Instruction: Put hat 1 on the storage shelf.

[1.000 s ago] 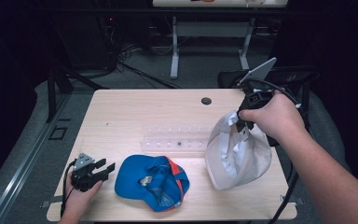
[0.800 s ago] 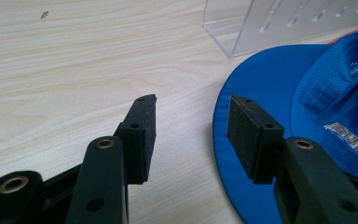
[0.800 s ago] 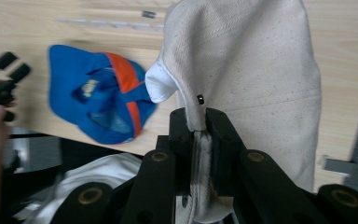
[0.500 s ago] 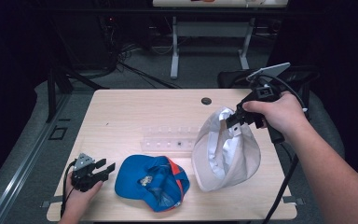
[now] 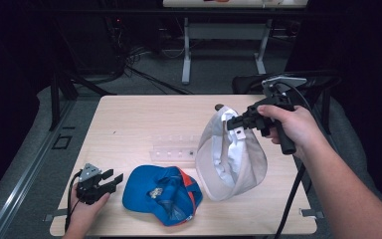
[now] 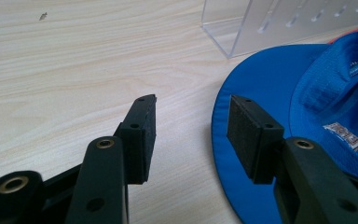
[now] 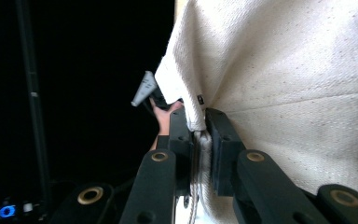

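— Hats! Where is the white cap (image 5: pixel 231 157) now?

— It hangs in the air, to the right of the blue cap (image 5: pixel 161 191). The right claw (image 5: pixel 235 123) pinches its top edge tight. In the right gripper view you can see the cloth rim squeezed flat between both pads (image 7: pixel 221 149).

— Which way does it hang?

— Long way down, with the open inside facing left toward the blue cap. Its bottom looks close to the table (image 5: pixel 129 124), maybe touching; I cannot tell.

— And the left claw (image 5: pixel 110 180)?

— It sits low, just left of the blue cap, spread wide, holding nothing. It is the nearer one to that cap. One pad (image 6: pixel 247 135) hovers over the blue brim.

— What do they feel like?

— The white one looks like rough woven cloth, soft and floppy. The blue one is smooth and round, with an orange bit. A clear plastic rack (image 5: pixel 174 149) lies behind the blue cap.
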Action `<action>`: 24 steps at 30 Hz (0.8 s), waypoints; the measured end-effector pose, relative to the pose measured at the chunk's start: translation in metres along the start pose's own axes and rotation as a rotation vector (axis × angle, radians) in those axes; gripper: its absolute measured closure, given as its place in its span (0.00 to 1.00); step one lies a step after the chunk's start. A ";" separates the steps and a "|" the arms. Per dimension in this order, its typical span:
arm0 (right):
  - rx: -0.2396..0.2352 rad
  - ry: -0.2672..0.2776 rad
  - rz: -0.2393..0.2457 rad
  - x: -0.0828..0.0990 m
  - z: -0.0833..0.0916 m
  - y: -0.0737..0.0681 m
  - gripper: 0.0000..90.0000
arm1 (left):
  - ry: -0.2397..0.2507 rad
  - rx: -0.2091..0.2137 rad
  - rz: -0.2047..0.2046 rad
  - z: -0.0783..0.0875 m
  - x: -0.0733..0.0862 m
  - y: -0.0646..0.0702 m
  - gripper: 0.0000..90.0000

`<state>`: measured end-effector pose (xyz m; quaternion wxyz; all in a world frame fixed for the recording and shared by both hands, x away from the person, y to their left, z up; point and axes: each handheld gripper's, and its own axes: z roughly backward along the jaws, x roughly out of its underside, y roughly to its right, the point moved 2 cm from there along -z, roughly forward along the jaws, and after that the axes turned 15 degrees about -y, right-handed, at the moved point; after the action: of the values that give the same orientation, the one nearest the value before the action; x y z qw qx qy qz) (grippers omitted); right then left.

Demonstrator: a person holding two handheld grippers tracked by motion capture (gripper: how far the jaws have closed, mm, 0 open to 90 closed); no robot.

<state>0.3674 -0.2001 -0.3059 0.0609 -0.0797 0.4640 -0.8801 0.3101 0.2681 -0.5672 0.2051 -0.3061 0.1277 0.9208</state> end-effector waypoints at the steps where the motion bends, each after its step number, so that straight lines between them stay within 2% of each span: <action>1: -0.024 0.004 0.014 -0.002 -0.003 -0.003 0.91 | 0.001 -0.001 0.000 0.000 0.000 0.000 0.59; 3: -0.033 0.007 0.017 -0.002 -0.004 -0.004 0.91 | 0.005 -0.004 0.004 0.000 0.000 0.000 0.59; 8: -0.094 0.028 0.054 -0.009 -0.010 -0.016 0.91 | 0.010 -0.001 0.005 0.000 0.000 -0.001 0.59; 12: -0.116 0.040 0.060 -0.014 -0.013 -0.021 0.91 | -0.002 -0.008 0.002 0.001 0.000 -0.001 0.59; 16: -0.106 0.040 0.065 -0.023 -0.021 -0.028 0.91 | 0.005 -0.009 0.007 0.000 0.000 -0.001 0.59; 19: -0.107 0.059 0.065 -0.033 -0.026 -0.035 0.91 | 0.010 -0.003 0.001 0.001 0.000 0.000 0.59; 24: -0.108 0.086 0.061 -0.042 -0.027 -0.038 0.91 | 0.001 -0.009 -0.008 0.002 0.000 0.001 0.58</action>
<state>0.4019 -0.1493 -0.2935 0.0633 -0.0308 0.5152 -0.8541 0.3086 0.2678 -0.5658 0.2073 -0.3079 0.1225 0.9205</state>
